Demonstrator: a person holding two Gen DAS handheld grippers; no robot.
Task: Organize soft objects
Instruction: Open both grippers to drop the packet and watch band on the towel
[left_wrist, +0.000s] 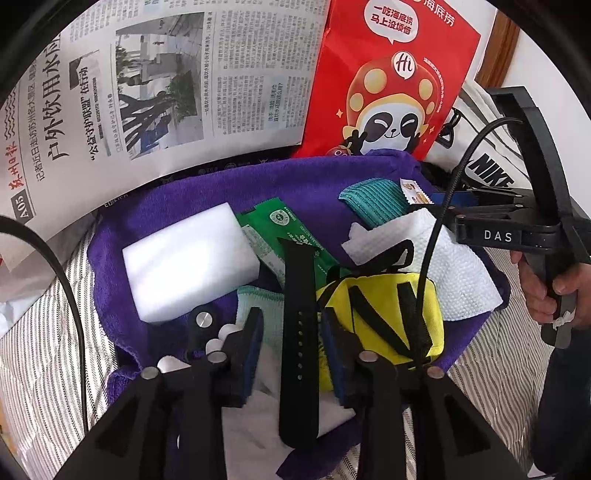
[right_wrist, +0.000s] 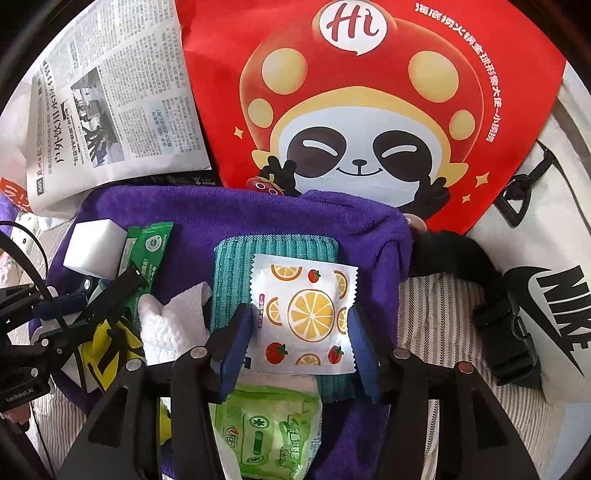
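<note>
Left claw (left_wrist: 291, 343) is straddling the limp black strap (left_wrist: 298, 332), pads clear; right claw (right_wrist: 301, 332) is gaping around the light, crinkly fruit-print sachet (right_wrist: 306, 314): pinch edges.

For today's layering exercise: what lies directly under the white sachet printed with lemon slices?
The lemon-print sachet rests on a teal ribbed cloth, which lies on the purple towel. Its near edge overlaps a green wipes pack. Whatever sits beneath the sachet's middle is covered.

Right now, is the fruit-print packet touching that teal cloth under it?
Touching. The right wrist view shows the fruit-print packet lying flat on the teal cloth, overlapping it with no gap, between the right tool's open fingers.
</note>
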